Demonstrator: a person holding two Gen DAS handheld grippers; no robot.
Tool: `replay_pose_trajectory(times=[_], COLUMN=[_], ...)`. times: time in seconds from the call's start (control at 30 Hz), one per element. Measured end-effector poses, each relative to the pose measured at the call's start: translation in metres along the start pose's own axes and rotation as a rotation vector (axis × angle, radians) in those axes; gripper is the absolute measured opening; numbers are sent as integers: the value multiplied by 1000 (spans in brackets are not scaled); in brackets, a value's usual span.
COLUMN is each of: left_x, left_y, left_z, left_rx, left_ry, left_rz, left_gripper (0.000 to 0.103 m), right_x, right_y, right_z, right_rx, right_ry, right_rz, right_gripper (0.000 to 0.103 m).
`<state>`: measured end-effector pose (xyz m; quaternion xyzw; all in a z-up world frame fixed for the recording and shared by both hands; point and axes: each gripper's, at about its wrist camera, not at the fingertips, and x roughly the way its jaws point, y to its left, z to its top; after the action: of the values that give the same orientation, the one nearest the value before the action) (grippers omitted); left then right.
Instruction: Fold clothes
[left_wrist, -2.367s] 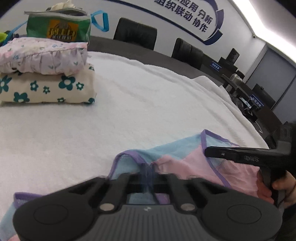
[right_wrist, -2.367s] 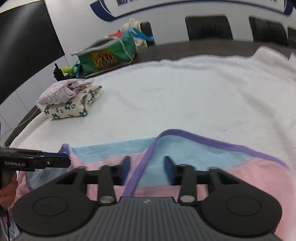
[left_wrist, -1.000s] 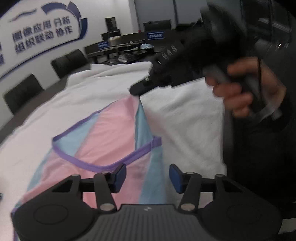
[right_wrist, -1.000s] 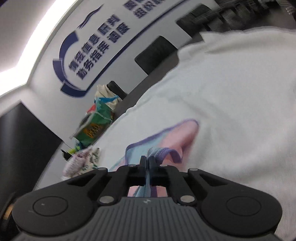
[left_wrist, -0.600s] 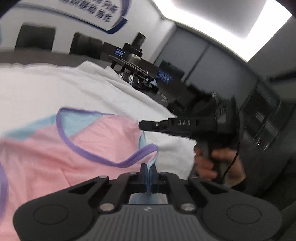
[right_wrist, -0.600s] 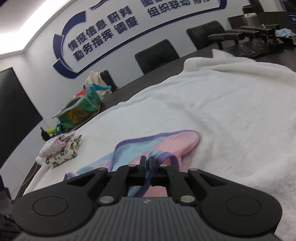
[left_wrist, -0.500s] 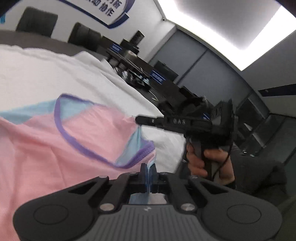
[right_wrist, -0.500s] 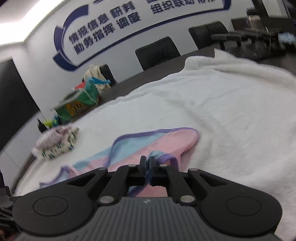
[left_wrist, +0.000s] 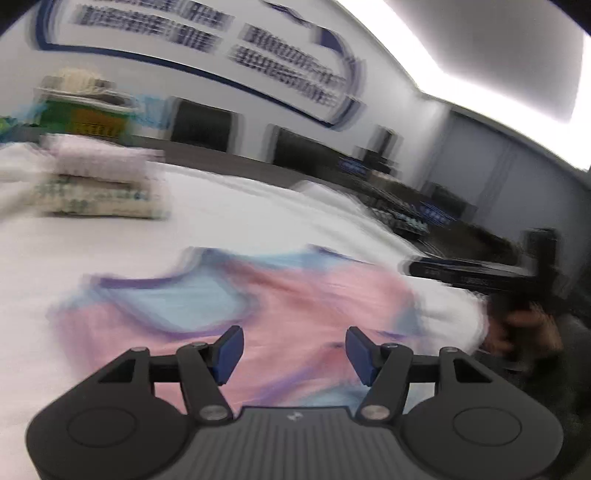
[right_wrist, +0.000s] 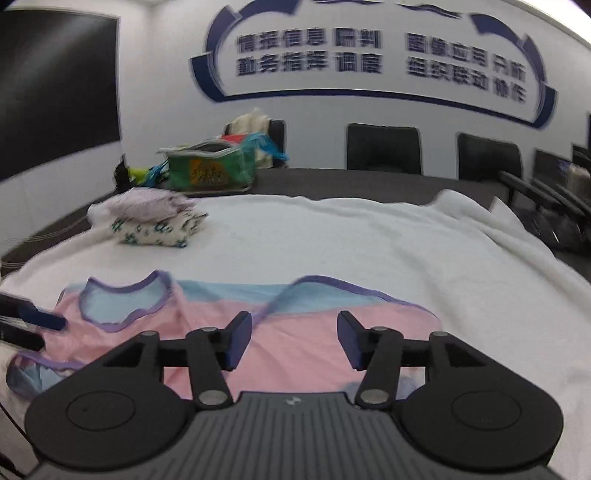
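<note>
Lying flat on the white towel (right_wrist: 332, 240) covering the bench, the pink top (right_wrist: 295, 343) sits just ahead of both grippers; left gripper (left_wrist: 294, 349) released, jaws spread, holding nothing; right gripper (right_wrist: 294, 339) likewise released; folded stack (right_wrist: 151, 218) well apart, far left.

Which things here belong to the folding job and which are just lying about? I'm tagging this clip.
Part of the job:
- pink and blue garment, spread on the white towel
- left gripper, open
- right gripper, open
- stack of folded clothes

Lying about:
- green bag
- black chairs
</note>
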<state>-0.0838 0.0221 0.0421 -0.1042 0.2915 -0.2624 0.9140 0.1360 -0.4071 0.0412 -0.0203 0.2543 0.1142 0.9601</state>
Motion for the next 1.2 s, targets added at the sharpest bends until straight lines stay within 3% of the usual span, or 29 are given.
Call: replay_pose_trajectory(times=[0.1, 0.13, 0.23, 0.43, 0.6, 0.67, 0.73, 0.77, 0.8, 0.97, 1.2], left_x=[-22, -25, -27, -22, -29, -27, -19, -16, -17, -33, -55], left_y=[30, 35, 39, 23, 8, 1, -4, -4, -2, 14, 37], left_z=[-15, -20, -31, -43, -60, -64, -65, -65, -63, -49, -32], left_rx=[-90, -116, -175, -115, -18, 31, 88, 110, 117, 111, 86], left_ry=[-25, -30, -44, 25, 27, 34, 40, 44, 37, -27, -108], left_rz=[160, 174, 155, 150, 156, 168, 216, 246, 263, 314, 382], left_gripper=[59, 59, 59, 60, 61, 60, 28, 4, 0, 0, 0], right_x=[15, 22, 52, 131, 195, 204, 208, 207, 206, 204, 211], right_y=[20, 27, 66, 169, 210, 210, 211, 212, 214, 238, 256], right_z=[12, 18, 40, 67, 71, 68, 64, 62, 62, 70, 103], right_rx=[-19, -26, -54, -212, -212, -188, -186, -198, -207, -269, -226], right_ry=[10, 14, 55, 234, 390, 418, 423, 412, 409, 320, 234], right_rz=[95, 140, 289, 518, 518, 524, 522, 515, 518, 492, 508], right_gripper=[52, 52, 53, 54, 53, 45, 23, 15, 3, 0, 0])
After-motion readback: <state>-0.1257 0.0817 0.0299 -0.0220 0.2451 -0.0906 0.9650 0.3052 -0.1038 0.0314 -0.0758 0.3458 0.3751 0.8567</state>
